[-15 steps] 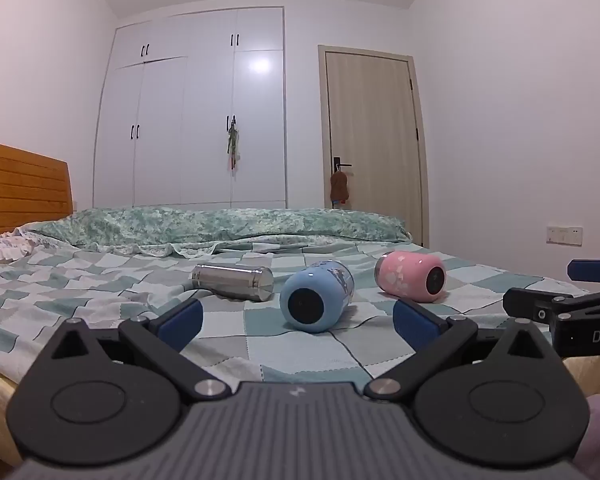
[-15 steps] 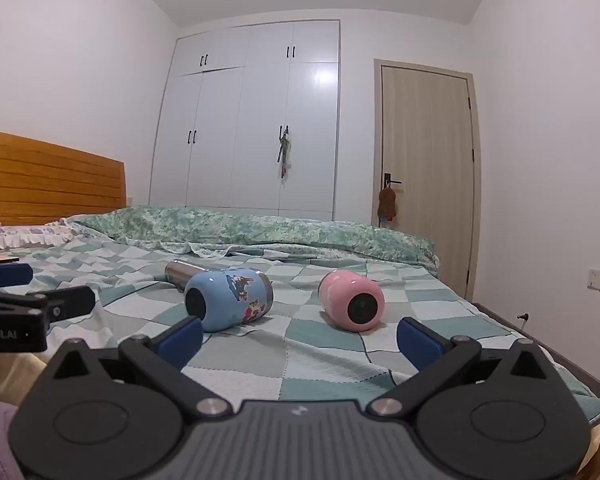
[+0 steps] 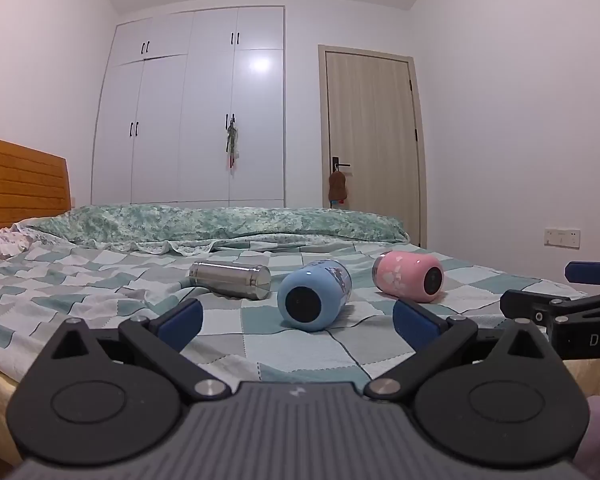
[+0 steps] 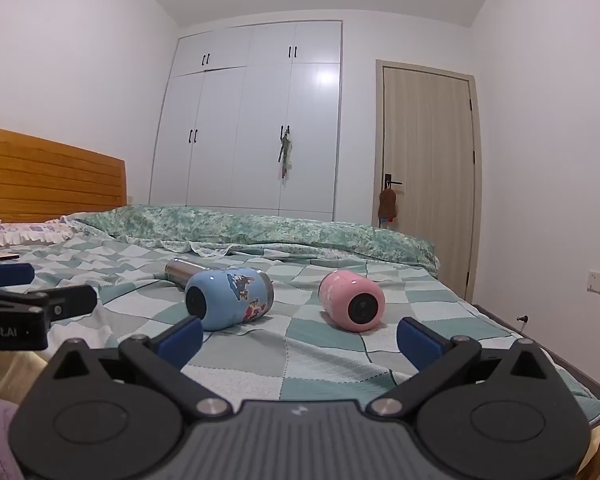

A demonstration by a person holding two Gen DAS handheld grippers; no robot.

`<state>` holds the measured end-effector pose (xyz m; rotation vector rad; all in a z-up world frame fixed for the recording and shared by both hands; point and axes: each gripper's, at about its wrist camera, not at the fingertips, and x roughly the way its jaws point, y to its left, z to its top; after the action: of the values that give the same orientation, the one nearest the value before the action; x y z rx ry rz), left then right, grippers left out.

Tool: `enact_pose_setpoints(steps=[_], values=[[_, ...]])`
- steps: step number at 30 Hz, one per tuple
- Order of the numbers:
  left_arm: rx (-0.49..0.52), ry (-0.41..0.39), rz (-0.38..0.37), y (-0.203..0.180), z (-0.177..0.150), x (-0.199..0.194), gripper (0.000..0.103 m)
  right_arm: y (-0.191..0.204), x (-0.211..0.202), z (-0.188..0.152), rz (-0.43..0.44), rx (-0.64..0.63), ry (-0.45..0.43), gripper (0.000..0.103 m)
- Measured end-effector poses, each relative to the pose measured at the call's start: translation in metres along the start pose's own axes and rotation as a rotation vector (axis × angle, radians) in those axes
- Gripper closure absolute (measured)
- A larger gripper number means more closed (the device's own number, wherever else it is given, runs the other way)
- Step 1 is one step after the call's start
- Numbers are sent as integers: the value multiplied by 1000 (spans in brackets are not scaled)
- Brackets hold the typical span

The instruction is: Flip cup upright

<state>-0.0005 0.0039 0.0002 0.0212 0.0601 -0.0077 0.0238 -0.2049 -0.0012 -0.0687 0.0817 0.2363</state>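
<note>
Three cups lie on their sides on the bed. A blue cup (image 3: 314,296) (image 4: 228,300) lies in the middle, its dark end toward me. A pink cup (image 3: 410,281) (image 4: 352,300) lies to its right. A steel cup (image 3: 230,279) (image 4: 180,270) lies to the left, partly hidden behind the blue one in the right wrist view. My left gripper (image 3: 298,320) is open and empty, short of the blue cup. My right gripper (image 4: 300,334) is open and empty, short of the gap between the blue and pink cups.
The bed has a checked green and white sheet (image 3: 100,280) and a rolled green quilt (image 3: 220,224) at the back. A wooden headboard (image 4: 48,176) stands at the left. White wardrobe (image 3: 204,120) and door (image 3: 372,136) stand behind. Each gripper shows in the other's view, the right (image 3: 560,308), the left (image 4: 32,300).
Both views are almost the same as before. The cups have not moved and both grippers stay open.
</note>
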Motion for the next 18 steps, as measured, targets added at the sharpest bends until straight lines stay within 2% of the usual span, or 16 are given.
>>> enact_pose_setpoints(steps=[18], values=[[0, 4, -2, 0, 0, 1, 0, 0, -1, -1, 0, -2, -1, 0]])
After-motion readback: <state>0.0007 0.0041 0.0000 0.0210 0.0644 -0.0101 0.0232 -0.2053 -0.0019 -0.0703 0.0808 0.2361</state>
